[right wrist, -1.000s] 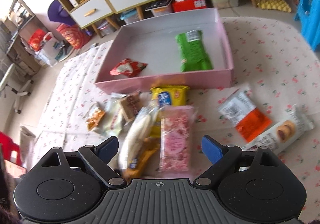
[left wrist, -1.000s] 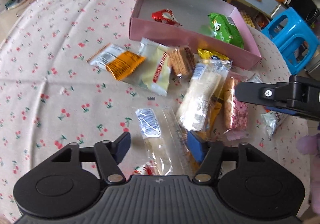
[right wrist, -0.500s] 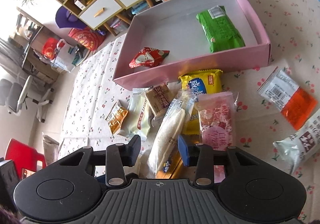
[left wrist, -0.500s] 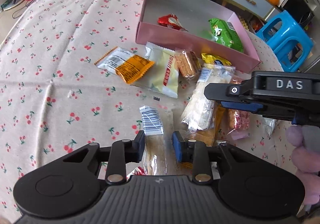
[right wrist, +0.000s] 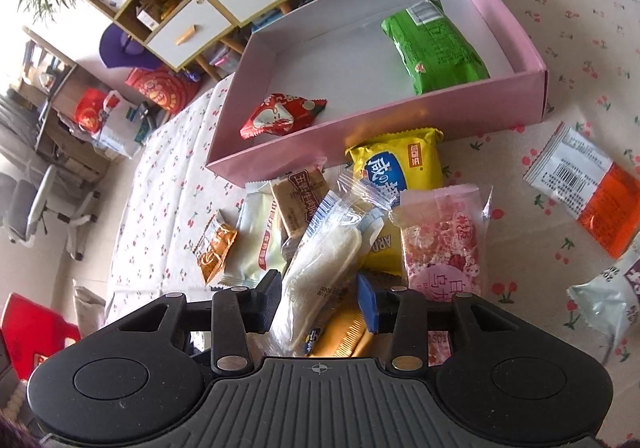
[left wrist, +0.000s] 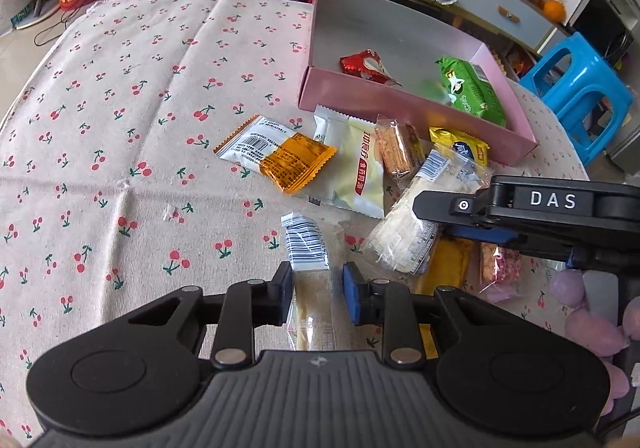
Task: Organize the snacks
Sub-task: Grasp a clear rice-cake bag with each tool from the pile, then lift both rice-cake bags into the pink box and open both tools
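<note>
My left gripper [left wrist: 318, 298] is shut on a clear-wrapped beige bar [left wrist: 308, 248] with a blue barcode end, low over the cherry-print tablecloth. My right gripper [right wrist: 320, 302] is shut on a long white bread pack [right wrist: 324, 260] at the top of the snack pile. From the left wrist view, that gripper's black body [left wrist: 552, 201] reaches in from the right over the same pack [left wrist: 404, 244]. The pink box [right wrist: 360, 127] lies behind the pile. It holds a red snack [right wrist: 280, 115] and a green pack [right wrist: 432, 47].
Loose snacks lie before the box: an orange-white packet [left wrist: 276, 153], a cream packet [left wrist: 356, 171], a brown cracker pack [left wrist: 398, 147], a yellow pack [right wrist: 400, 163] and a pink pack [right wrist: 440, 240]. Two more packets [right wrist: 588, 191] lie to the right. A blue stool [left wrist: 580, 87] stands past the table edge.
Both grippers went from open to shut: the left on the clear-wrapped bar, the right on the white bread pack. The right gripper sank toward the pile and rolled.
</note>
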